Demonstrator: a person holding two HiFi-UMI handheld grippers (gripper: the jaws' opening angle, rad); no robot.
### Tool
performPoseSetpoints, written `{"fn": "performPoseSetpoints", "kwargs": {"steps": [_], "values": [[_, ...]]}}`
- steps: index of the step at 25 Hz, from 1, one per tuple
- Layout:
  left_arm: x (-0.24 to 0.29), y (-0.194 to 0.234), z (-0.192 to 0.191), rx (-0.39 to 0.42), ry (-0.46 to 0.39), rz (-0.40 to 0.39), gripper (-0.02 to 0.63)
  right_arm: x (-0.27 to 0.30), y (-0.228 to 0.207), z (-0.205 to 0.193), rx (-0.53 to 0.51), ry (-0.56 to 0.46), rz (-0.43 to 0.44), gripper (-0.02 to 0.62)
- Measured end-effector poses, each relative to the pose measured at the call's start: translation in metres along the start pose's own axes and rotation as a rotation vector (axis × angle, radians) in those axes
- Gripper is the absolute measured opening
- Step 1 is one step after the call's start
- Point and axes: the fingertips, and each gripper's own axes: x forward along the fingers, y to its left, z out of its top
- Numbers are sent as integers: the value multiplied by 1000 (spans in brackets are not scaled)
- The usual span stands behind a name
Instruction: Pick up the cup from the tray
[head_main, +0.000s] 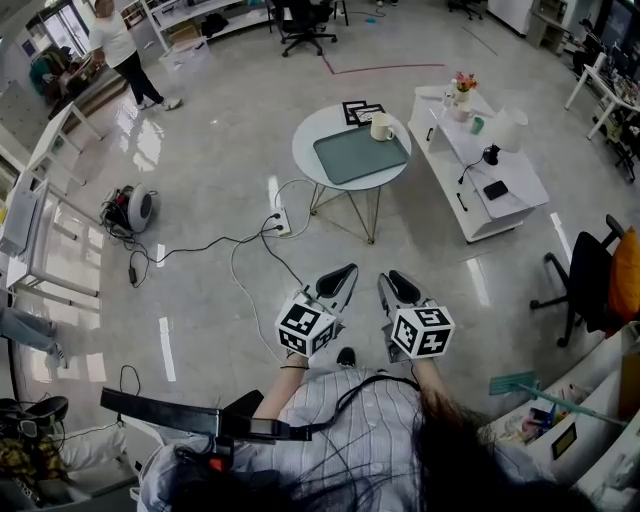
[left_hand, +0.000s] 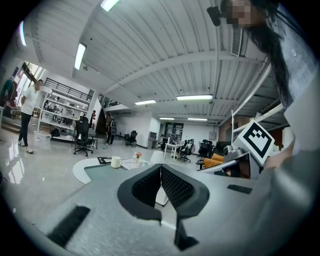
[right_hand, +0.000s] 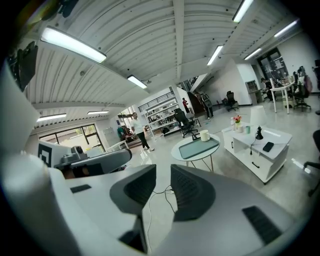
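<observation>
A white cup (head_main: 382, 127) stands at the far right corner of a green tray (head_main: 355, 155) on a round white table (head_main: 305, 150), well ahead of me across the floor. Both grippers are held close to my body, side by side and far from the table. My left gripper (head_main: 350, 270) is shut with nothing in it; its jaws meet at the tips in the left gripper view (left_hand: 161, 167), with the cup (left_hand: 116, 161) small beyond them. My right gripper (head_main: 392, 277) is shut and empty too (right_hand: 163, 172), pointing toward the cup (right_hand: 204, 135) and tray (right_hand: 198, 147).
A low white cabinet (head_main: 500, 205) with flowers, a lamp and a phone stands right of the table. Cables and a power strip (head_main: 280, 222) lie on the floor between me and the table. An office chair (head_main: 590, 280) is at the right. A person (head_main: 120, 45) walks at far left.
</observation>
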Motion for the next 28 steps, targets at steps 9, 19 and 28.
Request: {"fn": "performPoseSetpoints", "kwargs": {"steps": [9,19,28], "values": [[0,29,-7,35,27,-34,14,36,0,6,32,10,-36,103],[11,45,-23,-22,56,-24,14,49,-4,-3,34,50,-28,103],[62,63,-23,-41,89,-27,14,72,-45,19,52,42,-31,103]]}}
